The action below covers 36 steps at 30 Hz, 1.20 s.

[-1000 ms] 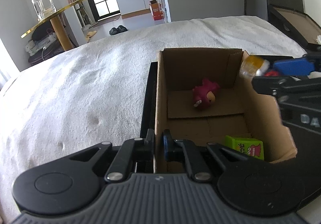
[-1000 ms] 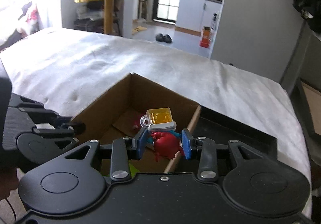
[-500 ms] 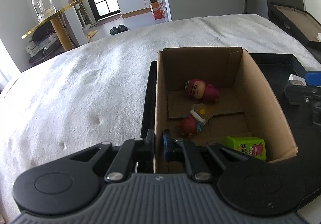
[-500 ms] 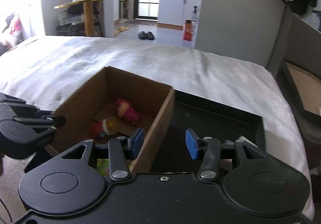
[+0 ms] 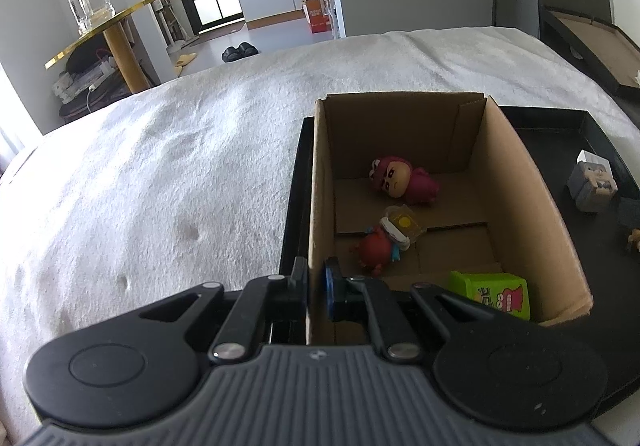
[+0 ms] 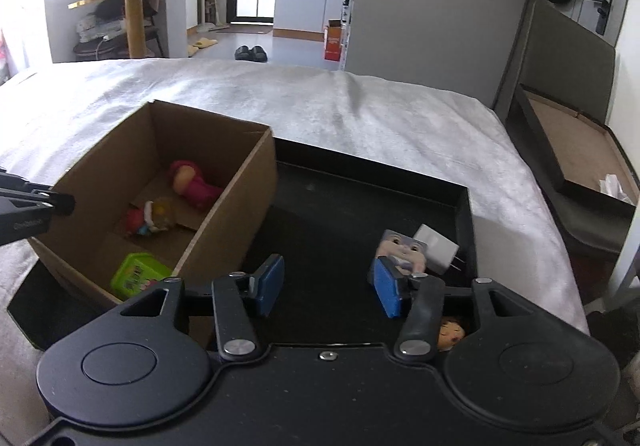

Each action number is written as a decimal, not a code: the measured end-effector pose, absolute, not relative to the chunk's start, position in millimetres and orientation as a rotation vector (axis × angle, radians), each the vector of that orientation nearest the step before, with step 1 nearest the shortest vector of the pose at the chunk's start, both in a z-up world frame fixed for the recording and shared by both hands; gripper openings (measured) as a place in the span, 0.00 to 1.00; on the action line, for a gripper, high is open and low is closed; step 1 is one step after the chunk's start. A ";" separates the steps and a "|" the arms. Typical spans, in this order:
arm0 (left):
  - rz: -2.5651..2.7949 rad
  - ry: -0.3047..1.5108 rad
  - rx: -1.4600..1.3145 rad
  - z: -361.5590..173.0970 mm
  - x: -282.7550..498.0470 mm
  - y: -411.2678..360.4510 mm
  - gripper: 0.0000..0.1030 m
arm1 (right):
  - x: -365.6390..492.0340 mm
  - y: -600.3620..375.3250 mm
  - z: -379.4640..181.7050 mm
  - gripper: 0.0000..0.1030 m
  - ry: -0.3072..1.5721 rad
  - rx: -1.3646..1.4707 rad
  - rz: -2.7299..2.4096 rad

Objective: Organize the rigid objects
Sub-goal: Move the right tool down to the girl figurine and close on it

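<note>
- Across the white bedcover (image 6: 400, 118) a black tray (image 6: 464, 206) lay flat, and everything else sat on it or just over it.
- On the tray's left part stood an open cardboard box (image 5: 528, 198), its near left wall pinched between the fingers of the left gripper (image 5: 316, 286), which was closed down tight on that wall; one finger sat outside the box and the blue-padded one inside.
- Over the bare middle of the tray hovered the right gripper (image 6: 328, 286), its blue pads spread wide apart with nothing between them.
- Inside the box, near the far wall, a magenta figure (image 5: 400, 182) lay on its side.
- Just in front of it, near the box's middle, lay a red figure with a yellow cube head (image 5: 388, 238), close to the magenta one but whether they touched could not be told.
- At the near right corner of the box sat a green block (image 5: 496, 294) with a cartoon face printed on it.
- Outside the box, on the tray's right side, a grey cube-shaped figure (image 6: 400, 250) stood touching a white charger plug (image 6: 436, 250), just beyond the right gripper's right pad.
- Under the right gripper's right finger, a small doll face (image 6: 450, 332) peeked out, mostly hidden.
</note>
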<state>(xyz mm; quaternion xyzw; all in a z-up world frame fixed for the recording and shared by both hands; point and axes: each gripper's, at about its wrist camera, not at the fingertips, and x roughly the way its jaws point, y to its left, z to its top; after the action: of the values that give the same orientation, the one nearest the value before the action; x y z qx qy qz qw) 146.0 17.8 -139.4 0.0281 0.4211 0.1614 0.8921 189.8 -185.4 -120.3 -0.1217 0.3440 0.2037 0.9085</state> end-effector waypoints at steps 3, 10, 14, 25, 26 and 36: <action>0.337 0.874 0.071 -139.0 146.8 15.9 0.08 | 190.0 -191.9 -120.9 0.54 0.706 -0.257 0.398; 0.347 0.880 0.071 -138.8 149.1 14.9 0.08 | 194.9 -212.2 -131.9 0.54 0.735 -0.250 0.345; 0.356 0.885 0.080 -138.9 150.0 12.4 0.08 | 194.7 -223.5 -138.6 0.54 0.748 -0.250 0.314; 0.365 0.889 0.087 -138.3 151.3 9.8 0.08 | 197.7 -252.9 -162.1 0.52 0.783 -0.220 0.263; 0.366 0.891 0.089 -138.4 151.6 9.6 0.08 | 198.3 -253.2 -164.4 0.51 0.786 -0.220 0.267; 0.370 0.890 0.082 -138.4 152.2 11.7 0.08 | 216.3 -252.8 -188.2 0.47 0.798 -0.270 0.235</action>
<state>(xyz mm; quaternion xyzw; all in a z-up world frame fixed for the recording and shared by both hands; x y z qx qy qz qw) 152.2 11.7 -138.4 0.0393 0.4280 0.1779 0.8852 216.3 -252.8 -188.2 -0.1306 0.3866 0.1136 0.9059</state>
